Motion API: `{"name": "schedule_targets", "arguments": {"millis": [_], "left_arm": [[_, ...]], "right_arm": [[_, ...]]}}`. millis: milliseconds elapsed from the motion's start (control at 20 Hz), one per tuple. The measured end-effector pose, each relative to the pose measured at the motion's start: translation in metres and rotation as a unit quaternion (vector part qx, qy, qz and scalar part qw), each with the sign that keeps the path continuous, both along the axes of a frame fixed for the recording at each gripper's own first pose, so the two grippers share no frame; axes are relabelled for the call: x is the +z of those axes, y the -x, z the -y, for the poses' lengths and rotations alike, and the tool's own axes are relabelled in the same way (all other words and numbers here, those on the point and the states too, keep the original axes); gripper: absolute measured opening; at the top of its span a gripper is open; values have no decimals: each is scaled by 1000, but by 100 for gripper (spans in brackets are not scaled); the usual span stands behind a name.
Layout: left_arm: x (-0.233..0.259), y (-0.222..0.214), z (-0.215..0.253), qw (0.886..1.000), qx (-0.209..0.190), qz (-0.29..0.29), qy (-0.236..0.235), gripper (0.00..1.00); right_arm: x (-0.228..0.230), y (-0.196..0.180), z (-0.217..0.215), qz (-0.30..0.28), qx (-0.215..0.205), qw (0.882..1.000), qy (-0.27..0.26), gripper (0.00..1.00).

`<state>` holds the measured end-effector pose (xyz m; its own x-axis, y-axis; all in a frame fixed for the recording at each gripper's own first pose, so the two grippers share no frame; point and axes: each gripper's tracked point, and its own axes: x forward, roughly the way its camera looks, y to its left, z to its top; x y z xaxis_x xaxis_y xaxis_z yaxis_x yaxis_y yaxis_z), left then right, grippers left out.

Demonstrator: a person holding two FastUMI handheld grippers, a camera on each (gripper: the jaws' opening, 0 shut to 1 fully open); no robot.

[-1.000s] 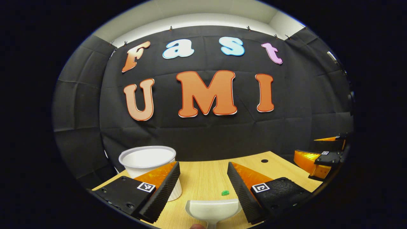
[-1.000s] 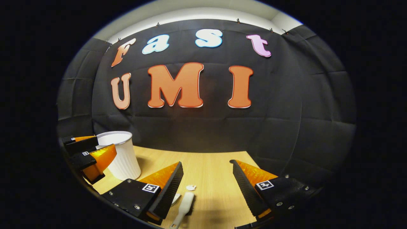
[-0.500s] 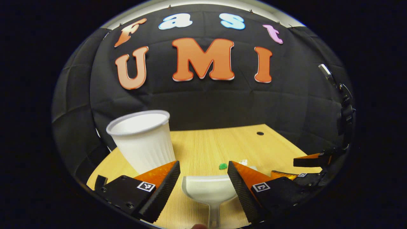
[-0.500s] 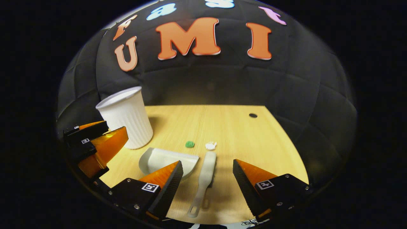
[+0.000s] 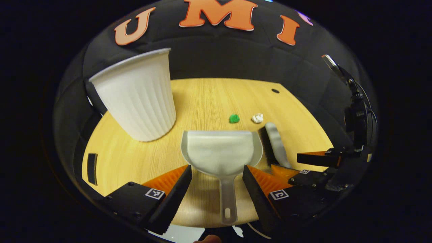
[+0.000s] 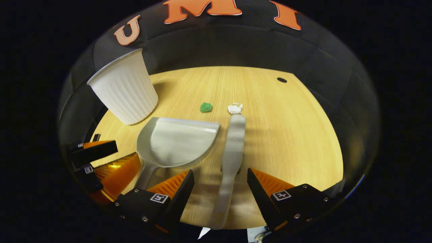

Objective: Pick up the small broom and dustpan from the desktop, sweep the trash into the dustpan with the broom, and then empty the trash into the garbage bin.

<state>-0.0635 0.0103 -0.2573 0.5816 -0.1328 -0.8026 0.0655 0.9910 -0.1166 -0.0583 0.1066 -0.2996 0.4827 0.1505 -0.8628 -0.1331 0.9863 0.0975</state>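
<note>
A white dustpan [image 5: 221, 152] lies flat on the wooden table [image 5: 209, 94], its handle [image 5: 228, 199] pointing toward me. My left gripper [image 5: 216, 167] is open, one finger on each side of that handle, not touching it. The white small broom [image 6: 233, 158] lies just right of the dustpan [image 6: 175, 141]. My right gripper [image 6: 220, 170] is open and straddles the broom's handle. Ahead of the pan sit a green scrap [image 5: 234, 118] and a white paper scrap [image 5: 257, 118]. The white ribbed garbage bin [image 5: 136, 96] stands upright at the far left.
The broom [image 5: 275, 145] and the right gripper [image 5: 314, 165] show at the right of the left gripper view. The left gripper [image 6: 101, 162] shows at the left of the right gripper view. A dark hole [image 6: 281, 80] marks the table's far right. The near table edge runs under both grippers.
Both views have tipped down toward the table. The left gripper now straddles the dustpan handle and the right gripper the broom handle. Both stayed open.
</note>
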Motion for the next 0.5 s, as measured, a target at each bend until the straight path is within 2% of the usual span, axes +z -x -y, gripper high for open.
{"name": "schedule_targets", "arguments": {"millis": [150, 250, 350, 500], "left_arm": [[-2, 12, -1, 998, 10, -60, 17, 98], [-11, 12, -7, 996, 10, -94, 6, 98], [-13, 14, -3, 992, 15, -124, 18, 98], [-24, 16, 1, 987, 7, -158, 12, 98]], "right_arm": [[-18, 5, 1, -44, -3, 999, 1, 95], [-26, 8, 1, -69, -1, 998, 2, 95], [-30, 6, 1, -86, -3, 996, 1, 95], [-36, 4, 3, -115, -10, 993, -1, 96]]}}
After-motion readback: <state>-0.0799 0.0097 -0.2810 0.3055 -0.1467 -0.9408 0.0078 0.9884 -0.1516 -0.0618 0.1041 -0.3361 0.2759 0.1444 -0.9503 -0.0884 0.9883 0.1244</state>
